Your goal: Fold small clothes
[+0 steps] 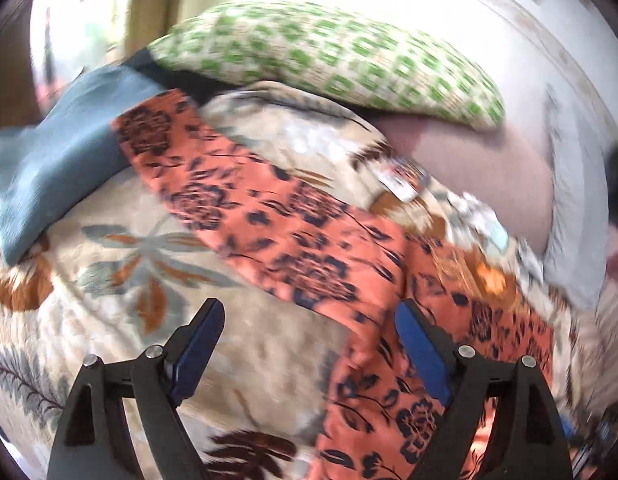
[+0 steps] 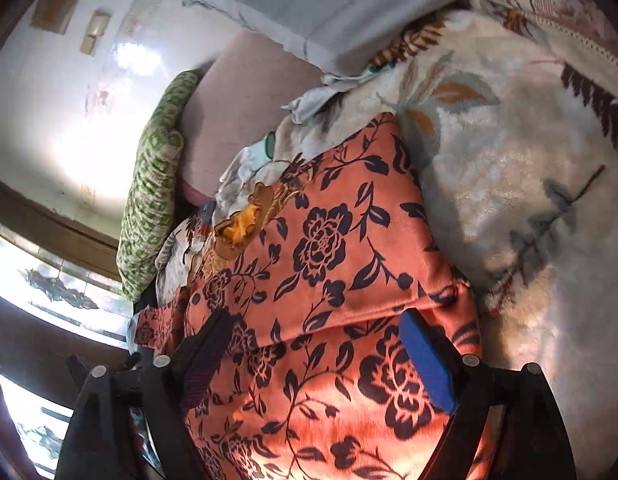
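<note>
Both grippers have their fingers spread, pinching nothing. Under the right gripper [image 2: 323, 338] lies one orange garment [image 2: 329, 280] with dark flowers, a fold crossing it between the fingers. Over the left gripper [image 1: 309, 328], its long strip runs across one cream floral blanket [image 1: 121, 264] toward one blue cloth [image 1: 57, 160]. One green-checked pillow [image 1: 329, 60] sits at the blanket's far edge.
</note>
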{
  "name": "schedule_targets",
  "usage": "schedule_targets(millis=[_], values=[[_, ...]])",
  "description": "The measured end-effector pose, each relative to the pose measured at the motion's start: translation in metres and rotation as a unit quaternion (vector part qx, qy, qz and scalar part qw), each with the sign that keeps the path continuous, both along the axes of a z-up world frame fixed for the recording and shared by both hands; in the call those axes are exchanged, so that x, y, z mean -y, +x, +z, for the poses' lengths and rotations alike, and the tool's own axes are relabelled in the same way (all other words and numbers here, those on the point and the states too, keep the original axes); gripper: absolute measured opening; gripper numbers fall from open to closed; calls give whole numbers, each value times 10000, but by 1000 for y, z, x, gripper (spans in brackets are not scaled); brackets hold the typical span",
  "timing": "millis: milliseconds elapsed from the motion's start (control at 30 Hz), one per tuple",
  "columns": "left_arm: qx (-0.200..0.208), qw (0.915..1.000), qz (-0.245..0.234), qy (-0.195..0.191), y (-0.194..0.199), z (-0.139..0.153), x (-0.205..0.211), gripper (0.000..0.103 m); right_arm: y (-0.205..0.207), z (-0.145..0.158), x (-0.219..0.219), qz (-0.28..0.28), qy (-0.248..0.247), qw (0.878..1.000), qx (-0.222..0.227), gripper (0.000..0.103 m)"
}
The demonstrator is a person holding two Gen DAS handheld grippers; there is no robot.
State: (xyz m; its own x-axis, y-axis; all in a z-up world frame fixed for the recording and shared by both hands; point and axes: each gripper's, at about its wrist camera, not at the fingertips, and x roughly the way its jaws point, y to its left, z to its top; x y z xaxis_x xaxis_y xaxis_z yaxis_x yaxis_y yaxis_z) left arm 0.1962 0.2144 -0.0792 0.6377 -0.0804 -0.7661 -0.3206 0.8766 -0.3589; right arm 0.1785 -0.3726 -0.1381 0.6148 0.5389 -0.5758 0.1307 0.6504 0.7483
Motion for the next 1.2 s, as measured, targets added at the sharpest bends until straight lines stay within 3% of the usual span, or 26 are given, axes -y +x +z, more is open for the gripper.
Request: schedule_targets(millis=[33, 100, 167, 300, 533, 600, 633, 667, 700, 733, 767, 833, 933, 1000, 1067, 1200], values=[[-9, 9982, 403, -438, 0, -8, -34, 88, -14, 5, -3, 65, -205, 9997, 69, 88], [-67, 9844, 1063, -1403, 5, -29, -91, 88, -39, 4, -11, 187, -500, 9986, 67, 88], [-64, 9726, 1324, -1911, 17, -45, -129, 88, -55, -4, -21, 309, -662, 9973, -85, 88], [48, 9752, 1481, -1643, 50, -51, -160, 88, -68, -27, -38, 373, -856, 9950, -344, 88], [-138, 9784, 1528, -1386, 111, -73, -183, 86, -77, -30, -50, 243, -1334, 9908, -48, 92], [-207, 9810, 1495, -1216, 124, -77, -182, 78, -78, -29, -53, 289, -1455, 9889, -22, 92], [-306, 9819, 1493, -1124, 129, -79, -182, 56, -79, -29, -54, 302, -1497, 9883, -6, 92], [-492, 9814, 1513, -1072, 133, -84, -183, 16, -78, -29, -55, 309, -1527, 9878, -4, 92], [-688, 9801, 1529, -1061, 136, -89, -185, 7, -78, -29, -56, 315, -1543, 9875, -9, 92], [-675, 9787, 1590, -1107, 133, -88, -187, 7, -77, -29, -56, 323, -1551, 9874, -28, 92], [-704, 9785, 1652, -1010, 130, -81, -185, 7, -77, -29, -56, 325, -1549, 9874, -53, 92], [-518, 9854, 1556, -465, 124, -50, -169, 6, -76, -29, -55, 325, -1544, 9874, -76, 92], [190, 9945, 1028, 103, 112, 20, -122, 6, -77, -30, -56, 323, -1574, 9870, -10, 93], [731, 9949, 572, 385, 101, 72, -76, 6, -79, -31, -58, 319, -1606, 9865, 80, 94], [1253, 9904, -6, 582, 88, 118, -19, 6, -80, -31, -57, 303, -1605, 9865, 138, 94], [2034, 9666, -1185, 1012, 55, 172, 116, 6, -84, -33, -47, 199, -1203, 9923, 238, 94]])
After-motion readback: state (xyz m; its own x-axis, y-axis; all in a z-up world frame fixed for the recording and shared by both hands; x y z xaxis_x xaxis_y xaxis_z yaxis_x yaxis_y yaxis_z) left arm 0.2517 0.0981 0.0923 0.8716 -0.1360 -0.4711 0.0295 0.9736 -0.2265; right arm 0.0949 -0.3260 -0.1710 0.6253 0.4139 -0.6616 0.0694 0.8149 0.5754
